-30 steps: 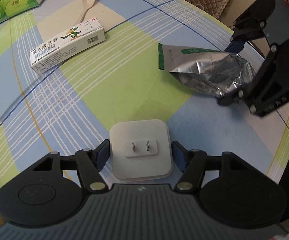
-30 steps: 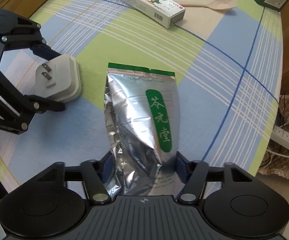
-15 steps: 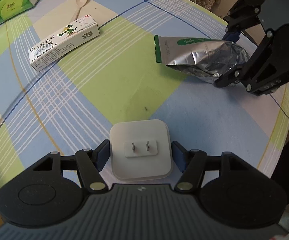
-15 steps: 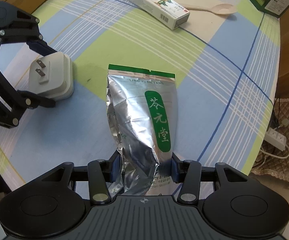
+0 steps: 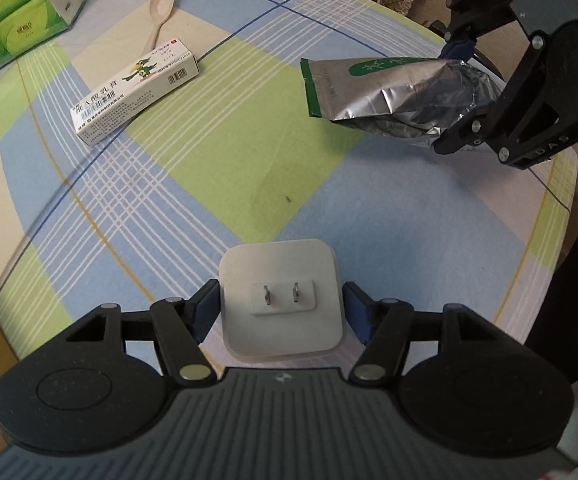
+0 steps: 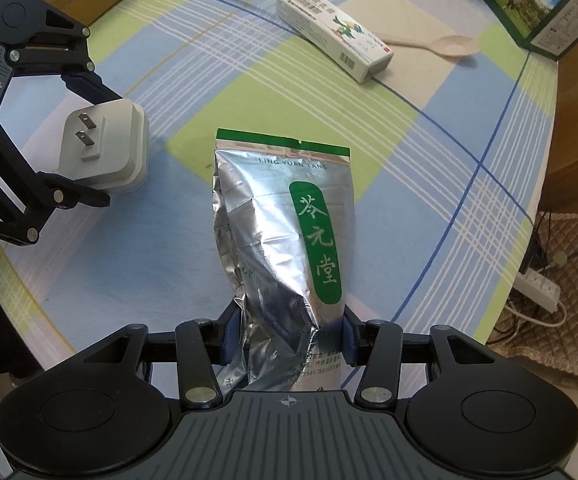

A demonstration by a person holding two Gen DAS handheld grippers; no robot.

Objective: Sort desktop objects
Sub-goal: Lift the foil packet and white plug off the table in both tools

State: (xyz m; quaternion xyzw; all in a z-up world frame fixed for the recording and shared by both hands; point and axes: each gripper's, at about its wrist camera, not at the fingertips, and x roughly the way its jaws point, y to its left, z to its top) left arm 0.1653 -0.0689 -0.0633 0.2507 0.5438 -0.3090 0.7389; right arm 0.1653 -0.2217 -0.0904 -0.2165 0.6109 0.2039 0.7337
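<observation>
Left gripper (image 5: pixel 280 309) showing matte black linkage arms, blue finger pads (image 5: pixel 205 307), silver round screws, ribbed grey body filling the lower frame, right gripper (image 6: pixel 287 336) wearing the same build, white "DAS" lettering showing at right of the left wrist view

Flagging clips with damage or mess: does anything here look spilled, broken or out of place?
Nothing spilled or broken. The silver foil pouch with the green label is crumpled where the right gripper clamps it. The white square plug adapter sits squarely in the left gripper.
</observation>
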